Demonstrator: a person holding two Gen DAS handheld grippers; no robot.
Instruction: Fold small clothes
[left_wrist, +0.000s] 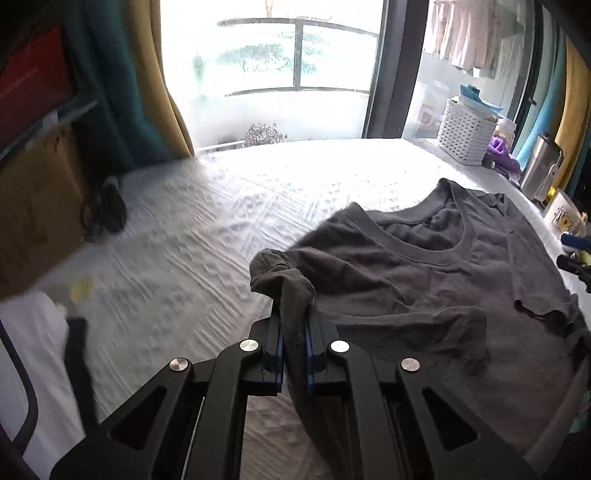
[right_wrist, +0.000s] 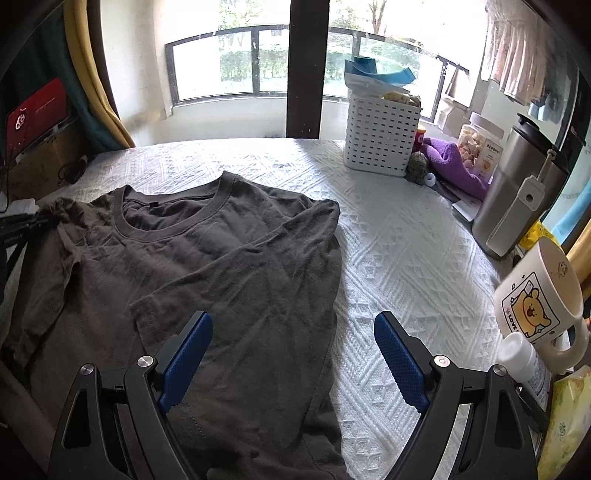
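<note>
while left tool (left_wrist: 294, 325) pinches t-shirt (right_wrist: 221, 258) sleeve; right tool (right_wrist: 293, 332) gapes

place: home bedroom | cues: quilted bed cover (right_wrist: 388, 236); curtains (left_wrist: 166, 81); balcony laundry (left_wrist: 465, 37); mug (right_wrist: 543, 295)

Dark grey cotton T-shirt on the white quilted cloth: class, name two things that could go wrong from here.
1. The left hand-held gripper pinches only a bunched sleeve of the dark grey cotton T-shirt; pulling may drag or crease the shirt.
2. The open right hand-held gripper works near a cream bear-print mug, which could get knocked.
</note>
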